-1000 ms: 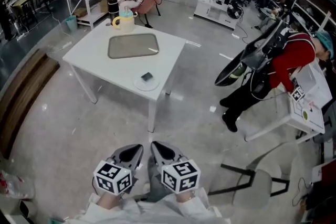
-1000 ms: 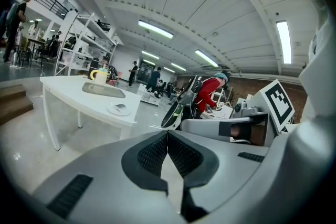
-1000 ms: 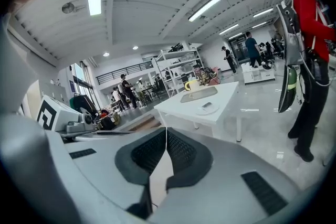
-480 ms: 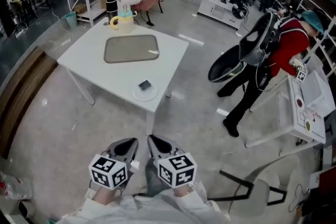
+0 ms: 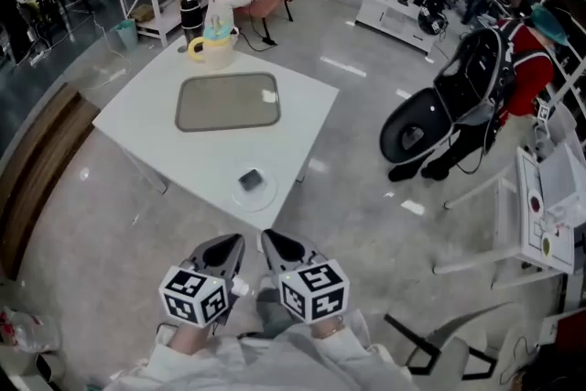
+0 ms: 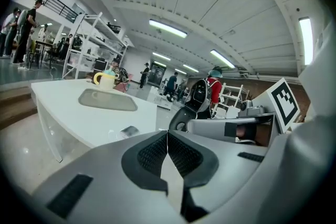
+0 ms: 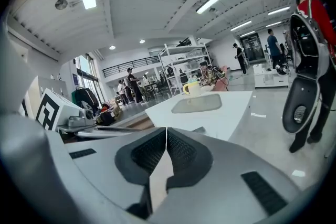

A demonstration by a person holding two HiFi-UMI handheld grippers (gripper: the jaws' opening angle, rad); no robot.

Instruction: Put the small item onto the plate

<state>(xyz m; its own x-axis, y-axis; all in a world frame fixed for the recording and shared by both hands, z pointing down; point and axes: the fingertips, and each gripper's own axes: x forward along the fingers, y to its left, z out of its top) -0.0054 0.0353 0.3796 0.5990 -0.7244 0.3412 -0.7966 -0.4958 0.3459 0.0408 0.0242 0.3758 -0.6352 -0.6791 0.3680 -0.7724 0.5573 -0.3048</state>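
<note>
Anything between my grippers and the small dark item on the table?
Nothing visible. Only floor separates the left gripper and right gripper, both shut, from the table corner, where the small dark item already lies on the plate.

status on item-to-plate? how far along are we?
Looks done: the small dark item lies on the white plate, at a corner of the table. In hand: nothing; left claw and right claw are shut, empty, short of the table. Left: nothing apparent.

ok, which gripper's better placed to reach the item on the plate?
Left gripper, marginally: plate and small item show clear of its shut jaws; right gripper half hides them with its jaw.
</note>
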